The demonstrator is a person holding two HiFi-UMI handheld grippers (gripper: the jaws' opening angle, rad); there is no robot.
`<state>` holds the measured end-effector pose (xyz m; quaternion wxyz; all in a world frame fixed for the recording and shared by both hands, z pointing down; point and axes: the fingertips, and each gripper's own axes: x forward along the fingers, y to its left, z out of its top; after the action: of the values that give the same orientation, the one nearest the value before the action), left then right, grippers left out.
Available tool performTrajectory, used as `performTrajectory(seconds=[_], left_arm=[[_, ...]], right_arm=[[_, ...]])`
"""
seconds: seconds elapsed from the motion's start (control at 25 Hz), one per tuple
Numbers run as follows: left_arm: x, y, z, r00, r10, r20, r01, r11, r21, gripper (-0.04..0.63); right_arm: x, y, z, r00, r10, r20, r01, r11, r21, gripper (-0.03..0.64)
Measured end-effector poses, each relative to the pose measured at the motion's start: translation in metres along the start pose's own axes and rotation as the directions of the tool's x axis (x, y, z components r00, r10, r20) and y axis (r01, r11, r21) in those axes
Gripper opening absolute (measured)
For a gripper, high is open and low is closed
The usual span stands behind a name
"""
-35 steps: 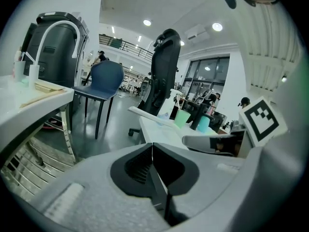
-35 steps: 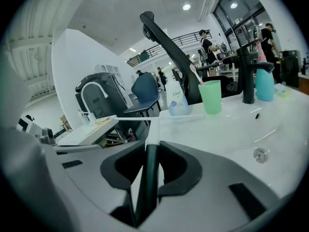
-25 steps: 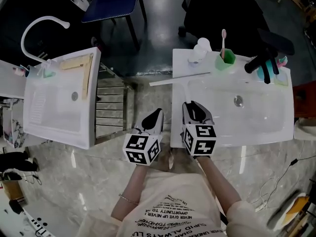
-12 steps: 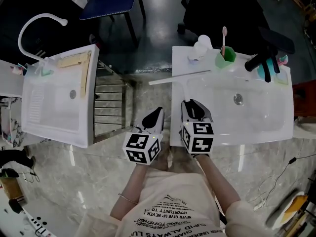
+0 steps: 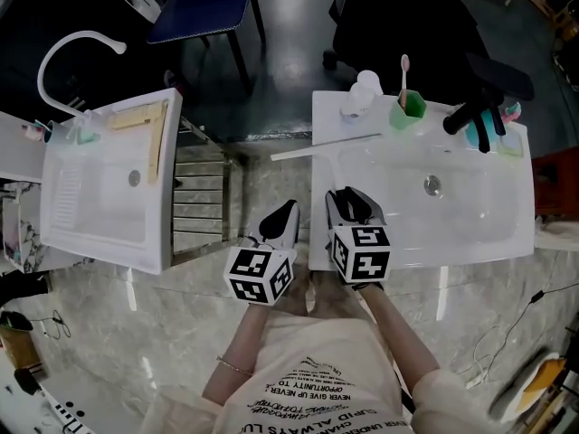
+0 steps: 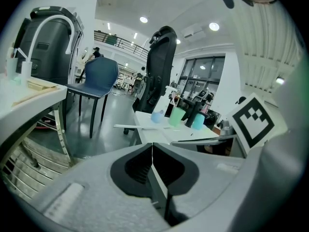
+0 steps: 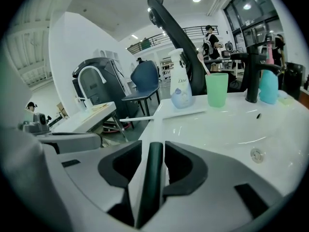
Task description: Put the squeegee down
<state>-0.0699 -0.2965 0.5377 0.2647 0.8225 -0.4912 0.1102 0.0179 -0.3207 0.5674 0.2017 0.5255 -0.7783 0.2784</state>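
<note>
White porcelain fills the far left: a basin [image 5: 63, 229] with a curved white tap [image 5: 52, 57] at its eleven o'clock corner and pale wooden strips [image 5: 154, 134] lying along its rim at about two o'clock. Just right of it a metal rack [image 5: 204, 202] stands over the marble floor [image 5: 136, 324]. Next come the left tongs [image 6: 152, 146], held above the gap between the two basins, jaws pressed together with nothing between them. Just beside them, the right tongs [image 7: 154, 151] hang over the seven o'clock corner of a second white basin [image 5: 507, 238]. Their jaws are opening, and the squeegee [image 7: 150, 187], of which only a dark green handle shows, stands between them. A sliver of white shows on each side of the handle, so the pads do not press on it. I cannot tell whether it rests on the rim. Along that basin's back edge, from eleven o'clock round to one o'clock, sit several things. A thin white rod [image 5: 326, 145] juts past the left rim, then come a white pump bottle [image 5: 360, 93] and a green cup [image 5: 409, 108] holding a toothbrush [image 5: 403, 72]. Last are a black tap [image 5: 466, 116] and a teal cup [image 7: 268, 87] just beside it.
</note>
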Motion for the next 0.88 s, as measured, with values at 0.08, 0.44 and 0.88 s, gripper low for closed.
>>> performTrajectory(seconds=[0.08,0.44,0.88], left_arm=[[0.000,-0.003,0.004,1.000,-0.006,0.011,0.006,1.000,0.006,0.023],[-0.002,-0.021,0.037,0.994,-0.063,0.089,0.057,0.996,0.067,0.023],[-0.014,-0.037,0.082,0.975,-0.125,0.185,0.094,0.981,0.169,0.023]], right_arm=[[-0.004,0.002,0.005,0.999,0.022,0.024,-0.022,1.000,0.008,0.138],[-0.025,-0.003,0.031,0.993,0.052,0.106,-0.053,0.999,0.008,0.111],[-0.056,0.002,0.074,0.965,0.133,0.228,-0.124,0.991,-0.053,0.017]])
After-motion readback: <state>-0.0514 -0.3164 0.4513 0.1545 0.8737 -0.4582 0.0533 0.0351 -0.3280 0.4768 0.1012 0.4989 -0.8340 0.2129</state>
